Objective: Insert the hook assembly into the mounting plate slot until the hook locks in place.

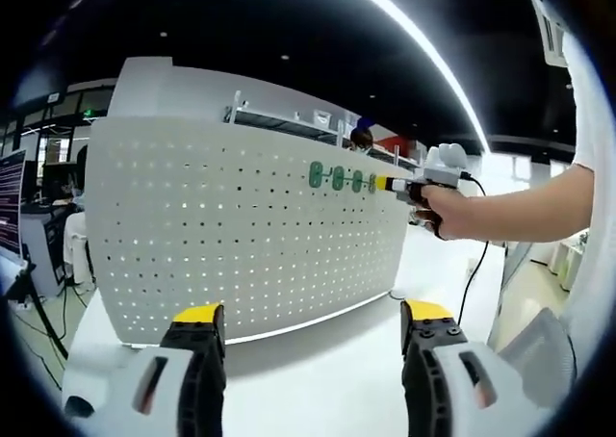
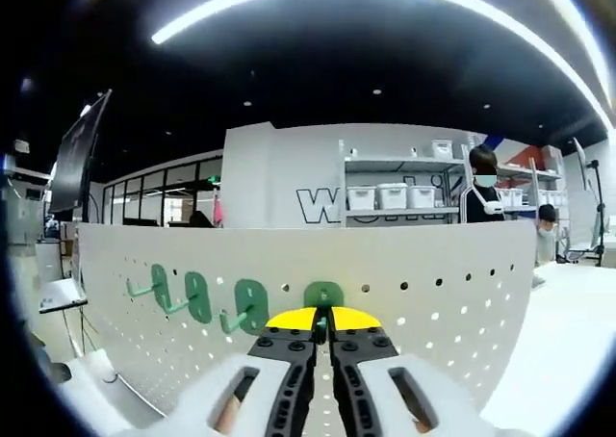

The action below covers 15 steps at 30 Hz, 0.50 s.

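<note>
1. a white perforated mounting plate [image 1: 241, 235] is shown standing upright on a white table [image 1: 318, 379]; in the left gripper view it spans most of the field, with rows of small holes across its face
2. a row of green hooks [image 1: 342, 178] is seen fixed near the upper edge of the mounting plate, toward its right end in the left gripper view
3. in the right gripper view the same green hooks [image 2: 197, 297] are seen closer, each with an oval green base lying against the plate and a thin prong projecting outward; three are set in a line to the left of the jaws
4. the right gripper [image 2: 323, 333] is held at the plate with its yellow-tipped jaws drawn together; a fourth green hook assembly [image 2: 324, 294] sits against the plate right at the jaw tips, and it appears to be pinched between them, though the contact itself is hidden by the tips
5. in the left gripper view the right gripper [image 1: 404, 185] is seen from the side, carried by a person's hand [image 1: 452, 211], its tip at the end of the hook row
6. the left gripper [image 1: 313, 323] is held low before the plate, well apart from the hooks, with its jaws spread wide and nothing between them
7. shelving with white bins [image 2: 395, 196] and a standing person [image 2: 481, 201] are visible behind the plate
</note>
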Tool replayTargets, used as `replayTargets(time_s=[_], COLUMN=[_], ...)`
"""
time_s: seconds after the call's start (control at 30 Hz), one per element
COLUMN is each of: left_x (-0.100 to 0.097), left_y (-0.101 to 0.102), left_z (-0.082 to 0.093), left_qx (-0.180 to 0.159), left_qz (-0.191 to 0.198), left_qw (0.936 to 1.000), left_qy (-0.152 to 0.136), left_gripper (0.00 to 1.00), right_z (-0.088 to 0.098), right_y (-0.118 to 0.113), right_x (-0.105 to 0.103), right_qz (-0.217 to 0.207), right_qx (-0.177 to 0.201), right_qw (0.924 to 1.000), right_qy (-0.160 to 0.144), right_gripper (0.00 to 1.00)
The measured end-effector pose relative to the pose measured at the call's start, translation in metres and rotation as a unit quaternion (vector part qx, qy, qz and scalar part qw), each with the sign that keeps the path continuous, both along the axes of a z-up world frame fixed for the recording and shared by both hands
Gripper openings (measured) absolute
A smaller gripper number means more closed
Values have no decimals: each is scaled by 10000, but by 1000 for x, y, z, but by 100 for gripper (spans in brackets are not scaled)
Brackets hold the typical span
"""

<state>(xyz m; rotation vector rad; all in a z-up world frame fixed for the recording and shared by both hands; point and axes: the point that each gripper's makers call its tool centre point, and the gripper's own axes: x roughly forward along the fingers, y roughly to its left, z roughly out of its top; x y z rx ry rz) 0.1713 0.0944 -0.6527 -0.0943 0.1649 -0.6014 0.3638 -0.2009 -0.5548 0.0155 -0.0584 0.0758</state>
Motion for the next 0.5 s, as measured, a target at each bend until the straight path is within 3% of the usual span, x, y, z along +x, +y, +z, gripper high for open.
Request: replayTargets(time_s=[0.5], left_x=[-2], left_y=[0], left_z=[2], left_qx=[-1], left_qz=[4], left_qw=[10000], left_qy=[-45], left_gripper=[77], right_z=[1], right_y=[0], right_x=[-3], right_qz=[150], right_qx=[84], right_qw=[9999], right_qy=[-4], right_gripper=[6])
